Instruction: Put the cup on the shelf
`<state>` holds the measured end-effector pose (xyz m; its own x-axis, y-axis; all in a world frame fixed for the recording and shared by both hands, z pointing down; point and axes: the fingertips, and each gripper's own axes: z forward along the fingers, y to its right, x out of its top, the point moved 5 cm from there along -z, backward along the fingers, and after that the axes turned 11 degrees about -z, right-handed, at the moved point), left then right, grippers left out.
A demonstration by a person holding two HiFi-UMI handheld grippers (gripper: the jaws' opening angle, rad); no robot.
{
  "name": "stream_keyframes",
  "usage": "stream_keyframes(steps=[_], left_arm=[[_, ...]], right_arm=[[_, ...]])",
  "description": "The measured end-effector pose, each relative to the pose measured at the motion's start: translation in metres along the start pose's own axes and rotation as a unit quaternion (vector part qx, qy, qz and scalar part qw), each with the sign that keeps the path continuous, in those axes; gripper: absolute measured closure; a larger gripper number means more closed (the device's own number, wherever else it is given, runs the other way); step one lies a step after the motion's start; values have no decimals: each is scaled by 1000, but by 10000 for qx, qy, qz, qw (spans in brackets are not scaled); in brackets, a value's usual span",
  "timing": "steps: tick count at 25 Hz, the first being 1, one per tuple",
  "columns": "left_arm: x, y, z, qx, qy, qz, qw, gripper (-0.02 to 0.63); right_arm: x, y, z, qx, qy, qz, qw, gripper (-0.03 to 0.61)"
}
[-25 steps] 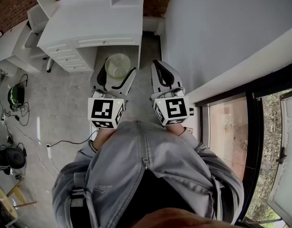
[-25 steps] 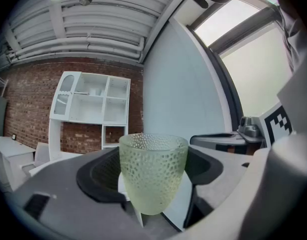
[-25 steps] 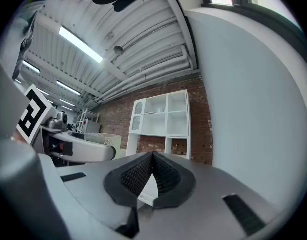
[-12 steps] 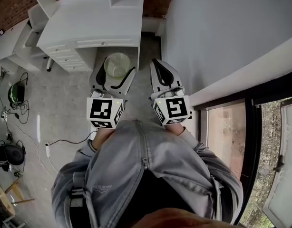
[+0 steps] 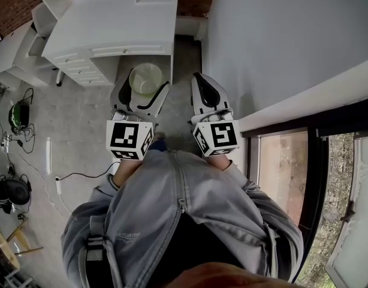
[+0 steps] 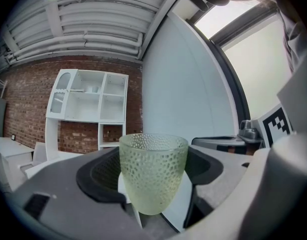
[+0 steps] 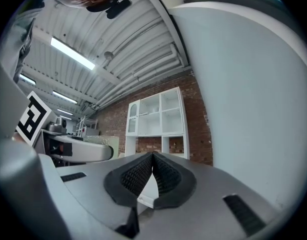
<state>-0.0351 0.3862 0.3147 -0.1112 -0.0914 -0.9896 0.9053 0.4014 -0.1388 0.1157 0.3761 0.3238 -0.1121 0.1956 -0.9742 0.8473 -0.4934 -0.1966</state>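
1. Gripping the cup on 2 sides, the left gripper has its jaws wide and pressed on the dimpled green glass. The cup stands upright, mouth up, so its long axis is vertical.
2. The right gripper is just beside it, with its jaws closed together and nothing between them.
3. Both grippers point about level above the grey floor, in front of the white desk.
4. The shelf stands at the far end of the desk against the brick wall. It is ahead of the cup, a little to the left and higher.
5. I judge that the coming move is a carry forward and upward by the left hand, with the cup kept upright.
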Motion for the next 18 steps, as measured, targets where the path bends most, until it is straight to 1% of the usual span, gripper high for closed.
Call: stream_keyframes(steps=[8, 14, 18], left_arm=[[-6, -34, 41, 33, -69, -66, 9999, 235], [1, -69, 87, -91, -43, -74, 9999, 235], [7, -101, 122, -162, -83, -108, 9998, 235]], right_arm=[[-19, 13, 40, -28, -72, 29, 10000, 552], [-27, 27, 99, -64, -103, -19, 9999, 552], [-32, 36, 147, -93, -160, -27, 9998, 552]])
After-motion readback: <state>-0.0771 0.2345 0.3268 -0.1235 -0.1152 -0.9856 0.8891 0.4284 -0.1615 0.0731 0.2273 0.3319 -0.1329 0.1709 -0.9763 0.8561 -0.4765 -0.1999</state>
